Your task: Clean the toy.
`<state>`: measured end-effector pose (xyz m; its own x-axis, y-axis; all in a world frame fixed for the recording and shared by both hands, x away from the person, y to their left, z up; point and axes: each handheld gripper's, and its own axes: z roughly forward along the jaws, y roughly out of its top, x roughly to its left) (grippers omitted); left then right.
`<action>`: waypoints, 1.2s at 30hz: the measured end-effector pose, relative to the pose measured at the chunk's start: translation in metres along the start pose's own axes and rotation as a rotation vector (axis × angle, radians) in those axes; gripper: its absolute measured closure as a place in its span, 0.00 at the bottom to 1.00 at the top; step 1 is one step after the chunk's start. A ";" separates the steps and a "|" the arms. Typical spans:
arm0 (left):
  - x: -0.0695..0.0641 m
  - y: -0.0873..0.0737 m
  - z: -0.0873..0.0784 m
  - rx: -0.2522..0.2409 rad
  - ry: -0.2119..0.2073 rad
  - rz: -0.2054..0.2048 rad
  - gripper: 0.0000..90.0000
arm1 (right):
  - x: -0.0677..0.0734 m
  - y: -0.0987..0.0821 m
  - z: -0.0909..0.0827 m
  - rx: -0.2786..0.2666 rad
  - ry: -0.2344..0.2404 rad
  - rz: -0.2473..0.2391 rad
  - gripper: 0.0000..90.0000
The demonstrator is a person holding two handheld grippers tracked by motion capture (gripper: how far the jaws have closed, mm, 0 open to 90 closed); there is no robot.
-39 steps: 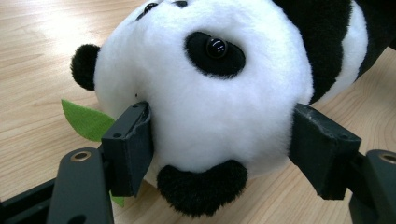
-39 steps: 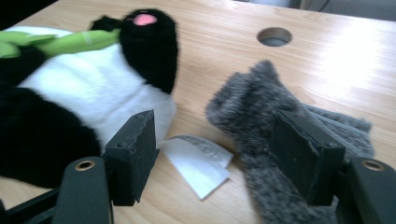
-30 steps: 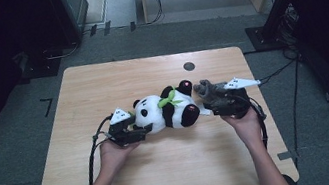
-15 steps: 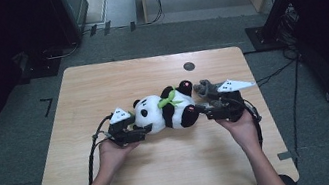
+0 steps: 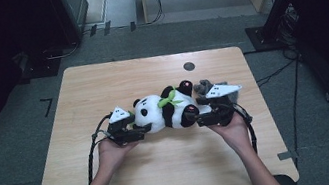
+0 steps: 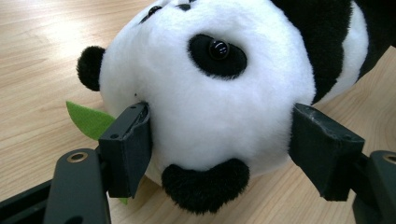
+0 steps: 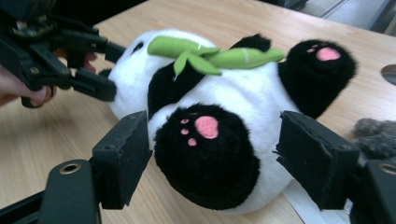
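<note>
A stuffed panda (image 5: 163,112) lies on its back across the middle of the wooden tabletop (image 5: 149,74), head toward the person's left and feet toward the right, with a green bamboo sprig (image 5: 170,99) on its chest. The left tool (image 5: 137,130) is at the head end: in the left gripper view its two black jaws stand on either side of the white head (image 6: 205,93), one pad (image 6: 128,149) pressed into the plush beside the ear and a green leaf (image 6: 88,120), the other pad (image 6: 322,149) just off the cheek with a sliver of tabletop showing between them, so the head sits between the jaws, touched on one side rather than squeezed. The right tool (image 5: 198,120) is at the foot end: in the right gripper view its jaws stand wide apart, having just been opening further, with the black foot (image 7: 205,154) and its pink paw print between them; one pad (image 7: 122,156) is just beside the foot, the other (image 7: 317,156) stands clear of the white body, so nothing is pinched there. The other foot (image 7: 317,70) points up behind. A small grey furry toy (image 5: 203,87) lies on the tabletop just beyond the right tool, close to the panda's raised foot. A dark round spot (image 5: 189,66) marks the tabletop farther back. No containers are on the tabletop.
</note>
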<state>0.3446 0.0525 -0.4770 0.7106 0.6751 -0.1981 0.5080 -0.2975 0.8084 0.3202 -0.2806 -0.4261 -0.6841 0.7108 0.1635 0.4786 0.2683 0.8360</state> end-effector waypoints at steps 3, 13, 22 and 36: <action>0.001 0.000 0.000 -0.002 0.002 0.002 0.29 | 0.002 -0.002 0.009 0.015 0.011 -0.009 0.28; 0.003 0.001 0.002 -0.004 -0.004 0.005 0.28 | -0.004 -0.016 0.030 0.021 -0.014 -0.066 0.27; 0.006 0.003 0.005 -0.003 -0.012 0.002 0.27 | -0.005 -0.023 0.043 0.050 -0.019 -0.123 0.25; 0.011 0.017 -0.009 -0.030 -0.038 0.043 0.28 | -0.013 0.007 0.033 0.097 -0.028 0.057 0.64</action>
<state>0.3569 0.0604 -0.4602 0.7499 0.6357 -0.1831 0.4619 -0.3050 0.8328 0.3509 -0.2668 -0.4394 -0.6392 0.7442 0.1936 0.5683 0.2876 0.7709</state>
